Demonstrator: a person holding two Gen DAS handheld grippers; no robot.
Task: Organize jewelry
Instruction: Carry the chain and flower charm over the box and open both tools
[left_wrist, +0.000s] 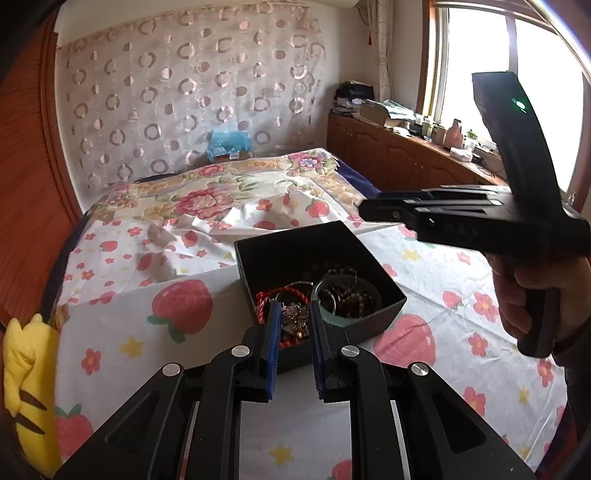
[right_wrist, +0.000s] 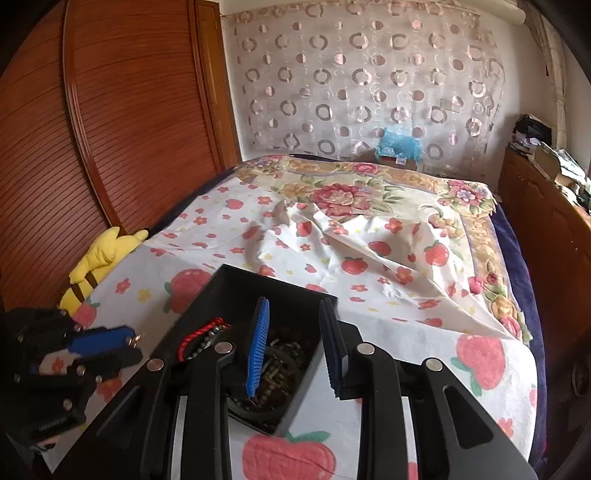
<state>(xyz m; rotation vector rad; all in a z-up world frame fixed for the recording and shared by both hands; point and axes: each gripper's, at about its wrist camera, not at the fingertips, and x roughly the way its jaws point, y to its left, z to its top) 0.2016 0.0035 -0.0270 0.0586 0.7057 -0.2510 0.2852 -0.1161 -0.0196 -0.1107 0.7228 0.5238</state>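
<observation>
Right now I hold one claw in each hand over a bed with a strawberry sheet (left_wrist: 184, 302). My left claw (left_wrist: 293, 325) hangs just above the near edge of a black box (left_wrist: 369, 243). Its two blue pads (left_wrist: 272, 332) stand apart, so it is let go and grips nothing. Between them I see the jewelry (left_wrist: 295, 317) heaped in the box: a red cord (left_wrist: 262, 306), small charms, dark bead strings and a round ring of beads.

My right claw (right_wrist: 293, 347) hangs over the same box (right_wrist: 236, 291) from the other side. Its blue pads (right_wrist: 258, 343) are wide apart too, and nothing sits in them. One pad is over the beads (right_wrist: 277, 369), the other is over the box's right wall. In the left view I see my right hand (left_wrist: 524, 295) holding that claw's black handle up in the air.

A yellow plush toy (right_wrist: 96, 266) lies at the edge of the bed, beside a brown wooden door (right_wrist: 110, 110). A flowered blanket (right_wrist: 343, 192) covers the far end.
</observation>
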